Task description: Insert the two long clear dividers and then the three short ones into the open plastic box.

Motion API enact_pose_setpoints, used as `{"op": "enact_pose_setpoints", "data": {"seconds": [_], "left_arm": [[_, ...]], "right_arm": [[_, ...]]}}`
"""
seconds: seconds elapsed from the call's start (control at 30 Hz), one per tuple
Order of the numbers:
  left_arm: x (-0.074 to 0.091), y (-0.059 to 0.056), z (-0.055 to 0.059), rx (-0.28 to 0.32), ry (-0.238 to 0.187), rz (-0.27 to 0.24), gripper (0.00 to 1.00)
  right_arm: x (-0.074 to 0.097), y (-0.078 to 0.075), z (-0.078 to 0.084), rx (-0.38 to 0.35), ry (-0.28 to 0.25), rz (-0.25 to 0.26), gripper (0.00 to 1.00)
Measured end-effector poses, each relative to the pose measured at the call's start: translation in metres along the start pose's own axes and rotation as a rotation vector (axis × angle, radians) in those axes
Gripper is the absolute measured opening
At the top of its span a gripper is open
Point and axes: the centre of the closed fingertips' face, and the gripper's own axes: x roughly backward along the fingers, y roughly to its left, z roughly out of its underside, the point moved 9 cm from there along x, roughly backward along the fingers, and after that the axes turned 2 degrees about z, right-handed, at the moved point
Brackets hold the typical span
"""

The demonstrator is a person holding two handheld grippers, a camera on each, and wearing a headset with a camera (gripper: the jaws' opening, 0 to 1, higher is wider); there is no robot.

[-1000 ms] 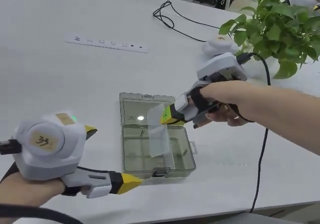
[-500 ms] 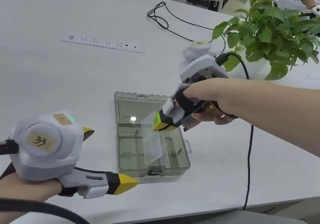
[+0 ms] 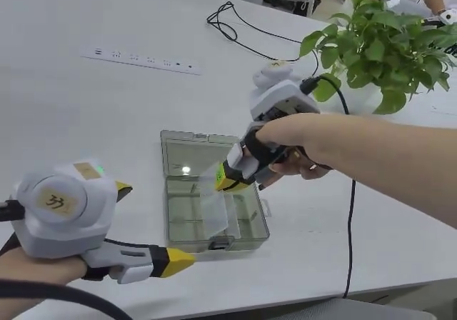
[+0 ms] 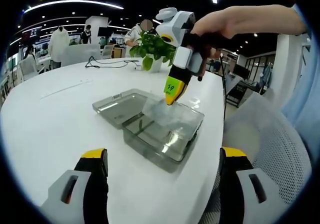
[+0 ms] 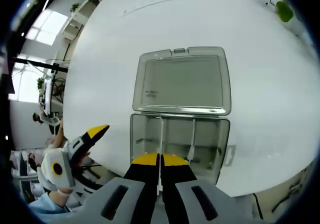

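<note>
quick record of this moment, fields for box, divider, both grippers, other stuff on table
box: open, lid laid flat behind base, on white table
divider: clear, hanging from right gripper into the base; seated or not, cannot tell
right gripper: shut on divider, above box
left gripper: open, empty, beside box's near end
other: power strip, plant, black cable

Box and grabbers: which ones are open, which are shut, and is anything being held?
Box: open, lid lying flat back.
Right gripper: shut on the divider.
Divider: held by its top edge, hanging down over the box.
Left gripper: open, holding nothing.
</note>
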Motion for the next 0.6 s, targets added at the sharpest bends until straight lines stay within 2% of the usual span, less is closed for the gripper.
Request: {"op": "enact_pose_setpoints", "data": {"seconds": [0.17, 0.23, 0.47, 0.53, 0.6], "left_arm": [[0.000, -0.001, -0.001, 0.000, -0.003, 0.002, 0.94], [0.000, -0.002, -0.001, -0.001, -0.004, 0.002, 0.94], [0.001, 0.000, 0.000, 0.003, -0.005, -0.001, 0.94], [0.001, 0.000, 0.000, 0.006, -0.007, 0.000, 0.93], [0.001, 0.000, 0.000, 0.007, -0.009, 0.001, 0.93]], "right_arm": [[-0.003, 0.001, -0.001, -0.005, 0.007, 0.001, 0.02], [-0.005, 0.004, 0.000, 0.019, 0.010, 0.019, 0.02], [-0.009, 0.006, -0.001, 0.020, 0.013, 0.035, 0.02], [-0.009, 0.010, 0.004, 0.026, 0.017, 0.041, 0.02], [-0.009, 0.008, 0.004, 0.025, 0.018, 0.046, 0.02]]}}
